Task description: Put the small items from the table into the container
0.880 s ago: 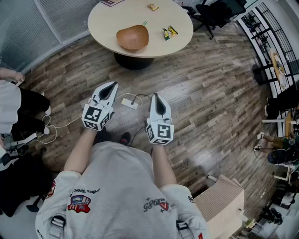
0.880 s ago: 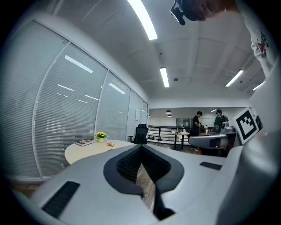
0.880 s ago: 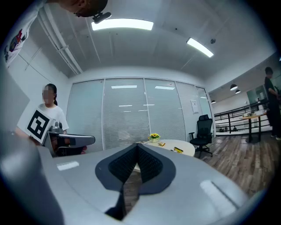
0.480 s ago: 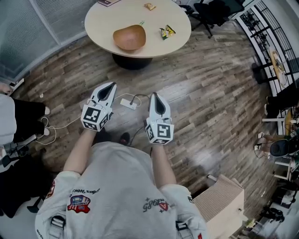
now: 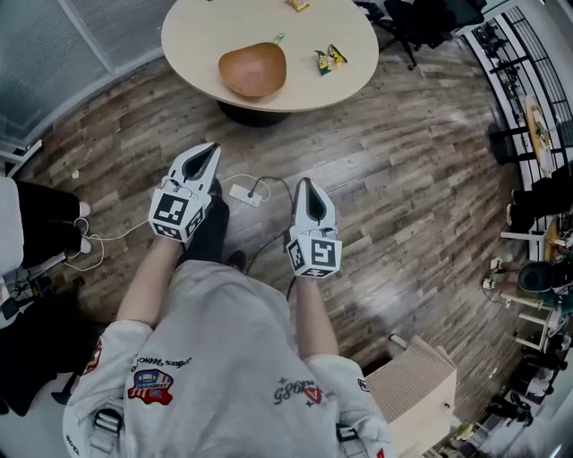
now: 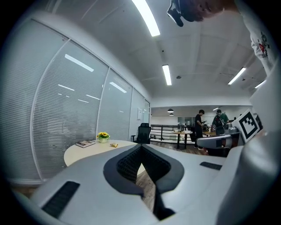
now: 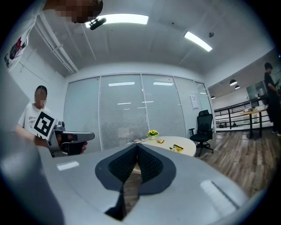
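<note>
**Small items wait on the table, far from two shut, empty grippers**

The fingertips (image 6: 140,147) of the left gripper (image 5: 211,152) are pressed together, and nothing is between them. The right gripper (image 5: 304,184) is the same: its jaws are tight together and hold nothing. Both grippers point level, out toward the table. Below them is only the wood floor (image 5: 403,206), with a white plug box (image 5: 243,195) and its cable.

The round table (image 5: 192,36) is well apart from both grippers, straight ahead. The person will have to get closer before anything can be picked up.

On the table sits a brown bowl (image 5: 253,69). I think this is the container. It looks empty inside. It lies ahead of the left gripper. A tiny green thing (image 5: 278,40) lies on the table just beside the far edge of the bowl.

Two yellow-green packets (image 5: 328,58) lie close together to the right of the bowl, near it but not touching. They are ahead and to the right, so the right gripper is the nearer one for them. They are too small here to tell which way they lie. An orange packet (image 5: 296,4) is farther back, at the far side of the table.

No item is in the bowl yet, so the job looks like it is at the very start.
</note>
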`<state>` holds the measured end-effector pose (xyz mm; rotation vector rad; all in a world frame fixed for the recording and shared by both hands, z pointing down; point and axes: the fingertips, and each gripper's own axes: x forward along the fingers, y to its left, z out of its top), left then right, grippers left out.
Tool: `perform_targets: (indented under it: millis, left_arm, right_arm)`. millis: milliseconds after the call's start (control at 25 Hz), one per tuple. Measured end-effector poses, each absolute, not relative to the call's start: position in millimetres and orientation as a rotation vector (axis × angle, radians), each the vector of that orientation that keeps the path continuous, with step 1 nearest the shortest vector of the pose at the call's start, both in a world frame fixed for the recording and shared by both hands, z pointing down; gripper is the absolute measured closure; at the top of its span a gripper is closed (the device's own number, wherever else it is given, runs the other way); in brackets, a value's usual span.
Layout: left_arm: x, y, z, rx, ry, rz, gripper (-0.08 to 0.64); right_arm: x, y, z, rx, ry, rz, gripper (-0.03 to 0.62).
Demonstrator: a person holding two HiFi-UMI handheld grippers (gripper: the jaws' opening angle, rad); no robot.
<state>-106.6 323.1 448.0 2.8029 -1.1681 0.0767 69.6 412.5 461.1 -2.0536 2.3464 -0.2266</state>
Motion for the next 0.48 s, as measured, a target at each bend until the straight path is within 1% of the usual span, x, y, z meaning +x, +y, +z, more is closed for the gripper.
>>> perform_targets:
  millis: [160,480]
  left_arm:
    - [-93,257,455,2.789,-1.146,0.045,0.555]
    - [-76,105,451,2.856,-1.015,0.068,0.555]
  right_arm:
    - [73,350,463,-2.043,2.366,-0.236,0.589]
    - [69,186,458,-2.081,2.403,-0.241,0.589]
